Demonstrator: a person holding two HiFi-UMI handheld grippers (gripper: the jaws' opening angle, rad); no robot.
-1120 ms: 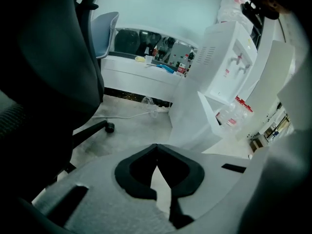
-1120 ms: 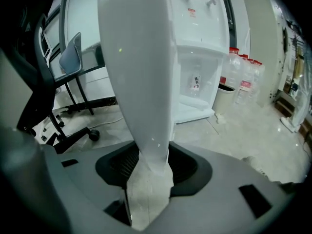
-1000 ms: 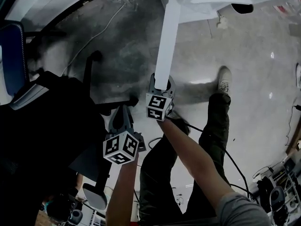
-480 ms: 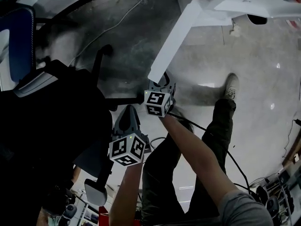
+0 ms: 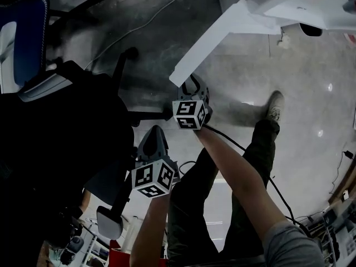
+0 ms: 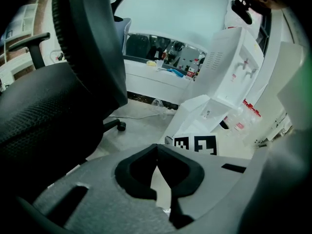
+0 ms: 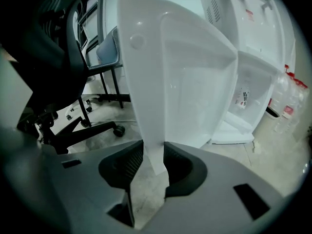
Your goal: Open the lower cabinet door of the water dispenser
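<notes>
Lower cabinet door: 1 s ago it runs almost straight down the head view. Now it slants well off to the left of the water dispenser, so it has swung further out on its hinge.

Right tool: it has travelled with the door's free end. Its jaws have just been closing. In the right gripper view the door's free edge stands between them with both pads against the panel, about half open, so this is a grip on the door.

Left tool: jaw tips meet with nothing between them. It hangs low beside the office chair, well apart from the door, and plays no part.

Judgement: the opening is largely done, since the right gripper view shows the cabinet's inside exposed behind the panel. What remains is at most a little more swing, then release. Tighter jaws make a slip off the thin edge less likely.
</notes>
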